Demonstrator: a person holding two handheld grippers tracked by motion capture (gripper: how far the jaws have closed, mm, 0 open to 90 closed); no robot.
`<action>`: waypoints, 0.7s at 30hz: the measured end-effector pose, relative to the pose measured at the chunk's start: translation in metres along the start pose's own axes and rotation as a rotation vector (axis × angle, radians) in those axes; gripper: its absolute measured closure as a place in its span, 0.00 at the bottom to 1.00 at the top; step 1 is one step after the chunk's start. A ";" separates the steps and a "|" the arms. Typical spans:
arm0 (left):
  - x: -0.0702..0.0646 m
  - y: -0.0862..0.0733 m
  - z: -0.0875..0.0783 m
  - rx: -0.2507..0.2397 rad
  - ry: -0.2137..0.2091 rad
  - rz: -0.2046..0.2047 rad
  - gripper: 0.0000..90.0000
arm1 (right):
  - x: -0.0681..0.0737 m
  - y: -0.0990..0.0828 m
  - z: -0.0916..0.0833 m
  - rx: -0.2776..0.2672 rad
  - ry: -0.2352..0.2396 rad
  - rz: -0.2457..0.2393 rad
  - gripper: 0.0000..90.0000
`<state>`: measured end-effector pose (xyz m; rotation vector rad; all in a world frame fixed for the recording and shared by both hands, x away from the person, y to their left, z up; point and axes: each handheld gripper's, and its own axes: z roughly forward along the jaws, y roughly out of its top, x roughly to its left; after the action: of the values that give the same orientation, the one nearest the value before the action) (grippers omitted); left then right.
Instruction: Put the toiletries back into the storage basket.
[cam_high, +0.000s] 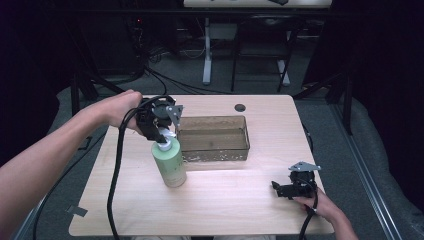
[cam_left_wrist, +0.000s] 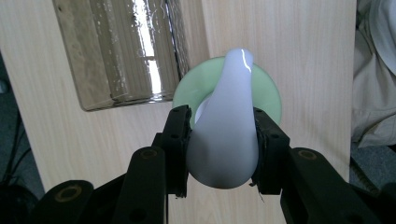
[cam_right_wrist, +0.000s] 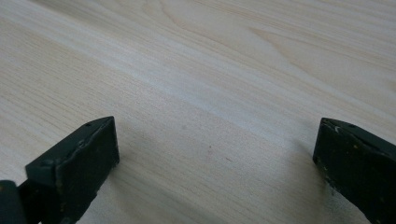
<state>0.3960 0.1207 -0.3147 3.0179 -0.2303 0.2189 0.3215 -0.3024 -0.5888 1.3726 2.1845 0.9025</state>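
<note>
the left gripper (cam_left_wrist: 223, 140) has its jaws clamped on the white pump head (cam_left_wrist: 226, 135) of the pale green pump bottle (cam_high: 169, 162), which stands upright on the wooden table (cam_high: 235, 200) directly beneath it, so the grasp looks done and any lifting or placing remains. just to that gripper's right sits a clear plastic bin (cam_high: 214, 137), seemingly empty, its near wall close to the bottle. well off to the right the right gripper (cam_high: 295, 186) rests low with jaws wide, holding nothing.

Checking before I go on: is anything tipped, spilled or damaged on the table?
Nothing stands out. The green bottle stands upright beside the clear bin, the left gripper shut on its white pump head. The right gripper is open over bare table.
</note>
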 end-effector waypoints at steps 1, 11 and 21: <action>0.000 0.000 0.000 0.000 0.000 0.000 0.70 | 0.000 0.000 0.000 0.000 0.000 0.000 0.00; -0.002 0.009 -0.019 0.033 0.013 0.030 0.70 | 0.000 0.000 0.000 -0.003 0.000 -0.001 0.00; -0.003 0.013 -0.038 0.062 0.024 0.032 0.70 | 0.000 0.000 0.000 -0.001 0.000 0.000 0.00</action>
<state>0.3859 0.1128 -0.2766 3.0733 -0.2744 0.2697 0.3215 -0.3024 -0.5888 1.3717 2.1840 0.9034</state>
